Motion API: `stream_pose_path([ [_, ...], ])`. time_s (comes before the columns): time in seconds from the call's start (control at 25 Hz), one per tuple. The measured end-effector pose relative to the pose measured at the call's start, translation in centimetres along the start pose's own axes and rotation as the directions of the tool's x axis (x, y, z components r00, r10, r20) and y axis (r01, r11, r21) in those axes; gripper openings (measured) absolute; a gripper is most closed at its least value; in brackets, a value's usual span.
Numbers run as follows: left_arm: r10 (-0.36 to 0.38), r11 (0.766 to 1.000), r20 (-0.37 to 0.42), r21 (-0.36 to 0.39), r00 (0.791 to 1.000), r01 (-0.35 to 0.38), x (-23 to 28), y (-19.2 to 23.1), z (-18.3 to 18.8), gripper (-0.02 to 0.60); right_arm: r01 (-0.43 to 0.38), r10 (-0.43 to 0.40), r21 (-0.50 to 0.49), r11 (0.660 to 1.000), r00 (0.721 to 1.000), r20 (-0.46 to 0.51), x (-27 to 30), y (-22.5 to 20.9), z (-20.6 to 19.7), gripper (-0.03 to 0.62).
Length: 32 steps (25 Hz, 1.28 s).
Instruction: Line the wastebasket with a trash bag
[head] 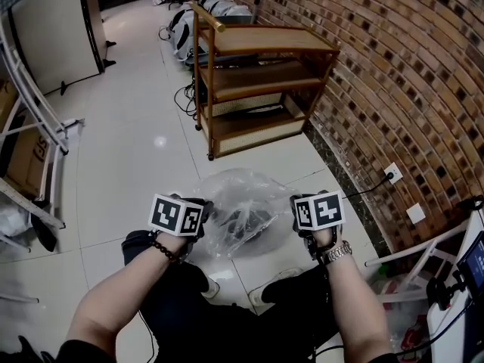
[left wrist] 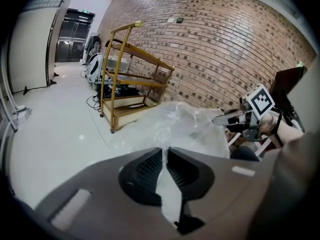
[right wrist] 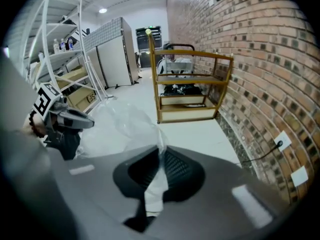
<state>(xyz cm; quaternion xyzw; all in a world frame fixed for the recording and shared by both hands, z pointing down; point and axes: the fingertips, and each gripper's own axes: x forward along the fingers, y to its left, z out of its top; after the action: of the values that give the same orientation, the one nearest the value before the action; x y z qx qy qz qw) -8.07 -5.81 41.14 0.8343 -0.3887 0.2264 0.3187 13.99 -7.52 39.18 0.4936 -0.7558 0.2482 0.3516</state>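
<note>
**Pose.** Both forearms reach fwd from the bottom of the head view, roughly parallel. The left hand (head: 172,240) has a bead bracelet at the wrist and the right hand (head: 327,242) a watch. Both tools tilt fwd and down toward the floor (head: 128,127), level w/ each other and well apart, w/ the bag between them.

**Left tool** (head: 206,209) (left wrist: 164,156). Jaws are closed to a thin slit and clamped on a fold of clear film. The film runs through the pads and out toward the camera.

**Right tool** (head: 296,206) (right wrist: 161,159). Jaws are together and clamped on the bag's film in the same way, w/ a strip trailing back through the pads.

**Trash bag** (head: 242,199) (left wrist: 185,129) (right wrist: 125,124). Clear plastic, crumpled and billowed, held off the floor between the two tools, one edge in each. A dark shape (head: 246,225) shows through the film low down. Cannot tell if it is the wastebasket.

**Surroundings.** A wooden shelf cart (head: 257,89) stands beyond the bag, beside the brick wall (head: 408,89). The person's legs, in dark trousers, are below the bag.
</note>
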Motion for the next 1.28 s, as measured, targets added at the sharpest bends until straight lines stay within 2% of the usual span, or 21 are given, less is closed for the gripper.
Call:
stream_pose_path([
  [0.28, 0.033, 0.999, -0.049, -0.011, 0.998, -0.034, 1.1, 1.3, -0.8, 0.026, -0.013, 0.014, 0.018, 1.000, 1.000, -0.027, 2.1, 0.2, -1.9, 0.003],
  [1.28, 0.117, 0.992, -0.212, -0.010, 0.970, -0.122, 7.5, 6.0, -3.3, 0.026, 0.055, -0.051, 0.067, 0.996, 0.997, -0.058, 9.8, -2.6, -6.6, 0.005],
])
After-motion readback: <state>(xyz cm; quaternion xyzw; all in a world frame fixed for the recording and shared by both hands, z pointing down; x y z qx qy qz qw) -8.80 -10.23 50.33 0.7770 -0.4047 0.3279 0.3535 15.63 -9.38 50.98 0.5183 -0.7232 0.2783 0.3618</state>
